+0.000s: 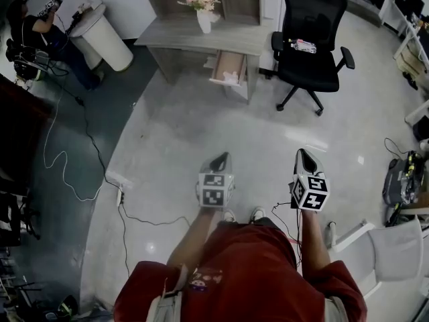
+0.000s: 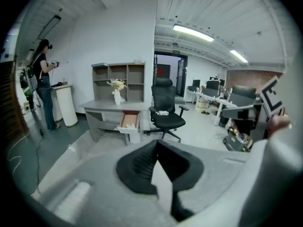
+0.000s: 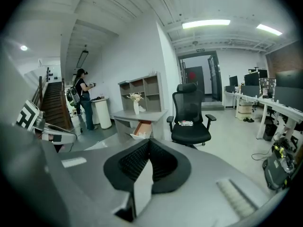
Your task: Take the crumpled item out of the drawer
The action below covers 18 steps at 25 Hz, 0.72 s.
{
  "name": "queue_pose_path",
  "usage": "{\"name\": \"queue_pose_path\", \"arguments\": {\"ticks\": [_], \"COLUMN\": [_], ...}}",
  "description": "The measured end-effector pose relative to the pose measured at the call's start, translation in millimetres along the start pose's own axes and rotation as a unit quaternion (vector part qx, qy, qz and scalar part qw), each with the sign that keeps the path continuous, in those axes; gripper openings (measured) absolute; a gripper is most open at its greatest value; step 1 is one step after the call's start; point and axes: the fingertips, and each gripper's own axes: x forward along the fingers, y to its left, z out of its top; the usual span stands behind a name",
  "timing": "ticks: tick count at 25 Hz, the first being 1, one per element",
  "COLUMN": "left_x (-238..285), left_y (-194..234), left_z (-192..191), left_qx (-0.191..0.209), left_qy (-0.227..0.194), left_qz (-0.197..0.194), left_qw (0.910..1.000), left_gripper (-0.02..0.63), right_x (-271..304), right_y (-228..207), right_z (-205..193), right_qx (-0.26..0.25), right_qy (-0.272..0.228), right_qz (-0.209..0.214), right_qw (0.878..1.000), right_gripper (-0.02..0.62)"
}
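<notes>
A grey desk (image 1: pixel 201 37) stands far ahead across the floor. Its drawer (image 1: pixel 228 67) is pulled open, and a white crumpled item (image 1: pixel 231 77) lies at the drawer's front end. The same drawer (image 2: pixel 129 120) (image 3: pixel 141 128) appears small in both gripper views, with the crumpled item (image 3: pixel 138 135) just visible. My left gripper (image 1: pixel 220 159) and right gripper (image 1: pixel 305 155) are held side by side over the floor, well short of the desk. Each has its jaws closed together with nothing between them, as the left gripper (image 2: pixel 156 144) and right gripper (image 3: pixel 149 144) views show.
A black office chair (image 1: pixel 310 45) stands right of the desk. A vase of flowers (image 1: pixel 204 17) sits on the desktop. A person (image 1: pixel 37 32) stands at the far left by a white round stand (image 1: pixel 107 39). Cables and a power strip (image 1: pixel 119 180) lie on the floor at left. A white chair (image 1: pixel 395 247) is near right.
</notes>
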Motion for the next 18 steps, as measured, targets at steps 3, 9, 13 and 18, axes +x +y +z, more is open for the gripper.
{"name": "queue_pose_path", "arguments": {"ticks": [3, 9, 13, 18], "left_x": [6, 17, 18, 22], "left_y": [-14, -37, -49, -57], "left_z": [5, 6, 2, 0], "left_qx": [0.001, 0.003, 0.000, -0.002], "left_qy": [-0.002, -0.003, 0.004, 0.010], "left_qz": [0.001, 0.013, 0.028, 0.039], "left_qw": [1.0000, 0.9999, 0.9996, 0.9992], "left_gripper": [-0.002, -0.002, -0.002, -0.002], "right_x": [0, 3, 6, 10], "right_y": [-14, -41, -54, -67], "right_z": [2, 1, -7, -12], "right_qx": [0.004, 0.019, 0.025, 0.033], "right_qy": [-0.001, -0.013, -0.006, 0.003], "right_qz": [0.001, 0.015, 0.029, 0.041], "right_qw": [1.000, 1.000, 0.999, 0.999], "right_gripper": [0.002, 0.002, 0.002, 0.002]}}
